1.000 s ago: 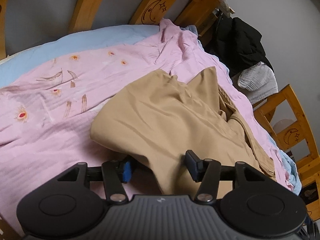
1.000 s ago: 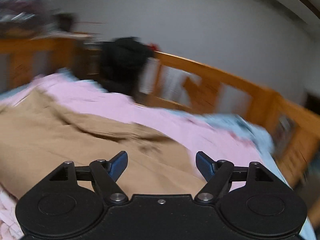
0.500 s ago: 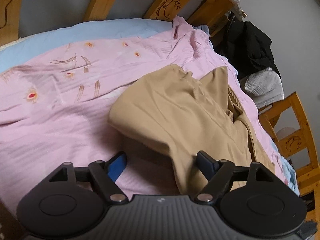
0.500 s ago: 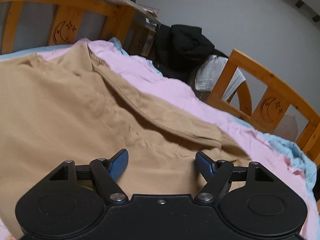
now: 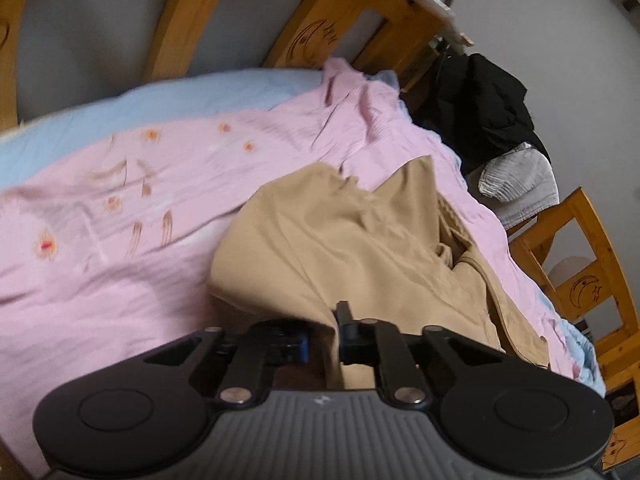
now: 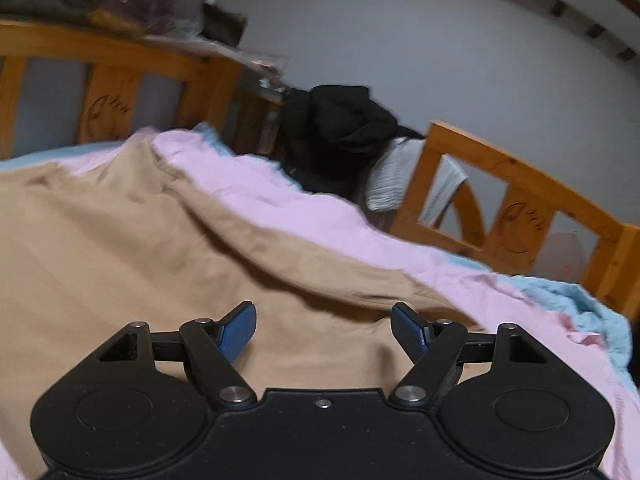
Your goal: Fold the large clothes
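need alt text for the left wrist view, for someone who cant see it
The left gripper is closing its jaws on a fold at the near edge of a crumpled tan cotton garment, which lies on a pink flower-print bedsheet. Behind stand an orange wooden bed frame with moon carvings and a heap of black clothing.

Matt tan cloth garment (image 5: 360,248), wooden bedframe (image 6: 520,184)

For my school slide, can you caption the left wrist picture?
Left gripper, fingers closing on a fold of the tan garment lying on the pink quilt.
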